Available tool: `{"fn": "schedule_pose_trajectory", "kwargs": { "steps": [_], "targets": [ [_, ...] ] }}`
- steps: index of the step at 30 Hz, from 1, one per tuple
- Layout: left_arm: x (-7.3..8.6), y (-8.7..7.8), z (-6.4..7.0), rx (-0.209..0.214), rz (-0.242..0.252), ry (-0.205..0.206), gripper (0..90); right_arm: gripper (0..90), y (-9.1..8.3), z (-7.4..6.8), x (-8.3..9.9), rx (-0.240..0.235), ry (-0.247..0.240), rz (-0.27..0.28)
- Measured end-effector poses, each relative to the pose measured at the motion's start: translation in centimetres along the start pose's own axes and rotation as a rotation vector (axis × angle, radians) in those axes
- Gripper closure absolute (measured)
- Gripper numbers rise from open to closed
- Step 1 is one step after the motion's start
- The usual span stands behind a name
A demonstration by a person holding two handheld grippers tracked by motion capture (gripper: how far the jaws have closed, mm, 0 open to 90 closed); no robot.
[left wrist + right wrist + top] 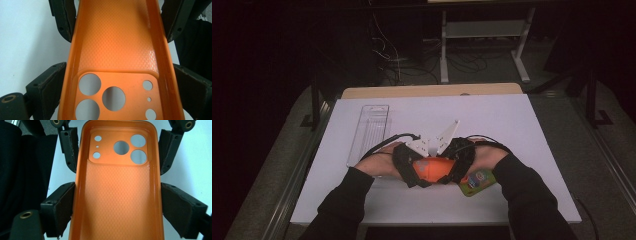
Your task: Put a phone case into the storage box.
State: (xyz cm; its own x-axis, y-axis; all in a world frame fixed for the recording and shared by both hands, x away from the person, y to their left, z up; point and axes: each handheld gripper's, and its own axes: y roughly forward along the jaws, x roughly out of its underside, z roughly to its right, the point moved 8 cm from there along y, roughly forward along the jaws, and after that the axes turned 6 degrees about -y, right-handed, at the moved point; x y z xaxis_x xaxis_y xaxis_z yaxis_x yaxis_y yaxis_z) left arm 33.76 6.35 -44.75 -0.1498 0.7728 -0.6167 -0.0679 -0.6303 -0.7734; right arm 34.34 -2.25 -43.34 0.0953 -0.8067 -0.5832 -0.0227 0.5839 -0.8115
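While both grippers meet over the near middle of the white table [522,130], an orange phone case [432,169] hangs between them, each set of jaws clamped on its long edges. Seen along the left gripper [408,170], the phone case [117,57] runs straight ahead between the pads, its hollow inside facing the camera and its camera cut-outs at the near end; the left gripper's own jaws press both side walls, and the other gripper's jaws pinch the same walls farther ahead. Seen along the right gripper [460,162], the phone case [117,185] again lies between the pads, with the cut-outs at the far end; the right gripper's jaws squeeze its sides at the near end, and the left gripper's jaws grip it beyond. A green packet [477,182] lies on the table just below the right gripper, beside the person's sleeve. A clear plastic tray [368,132] sits ahead and to the left of the left gripper, apart from it.
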Motion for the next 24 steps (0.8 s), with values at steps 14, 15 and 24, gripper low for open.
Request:
{"fn": "schedule_pose_trajectory", "kwargs": {
  "steps": [14,15,24],
  "targets": [
    [-0.02,-0.18,0.10,0.017,0.004,0.010,14.8,15.1,0.03,-0.05,0.03,-0.005,-0.004,-0.001],
    [-0.03,-0.18,0.09,0.016,0.005,0.011,14.9,15.0,0.02,-0.04,0.03,-0.006,-0.003,0.000],
    [-0.07,-0.21,0.06,0.023,0.010,-0.004,15.9,14.3,-0.03,-0.04,0.17,-0.011,0.021,0.007]
  ]
}}
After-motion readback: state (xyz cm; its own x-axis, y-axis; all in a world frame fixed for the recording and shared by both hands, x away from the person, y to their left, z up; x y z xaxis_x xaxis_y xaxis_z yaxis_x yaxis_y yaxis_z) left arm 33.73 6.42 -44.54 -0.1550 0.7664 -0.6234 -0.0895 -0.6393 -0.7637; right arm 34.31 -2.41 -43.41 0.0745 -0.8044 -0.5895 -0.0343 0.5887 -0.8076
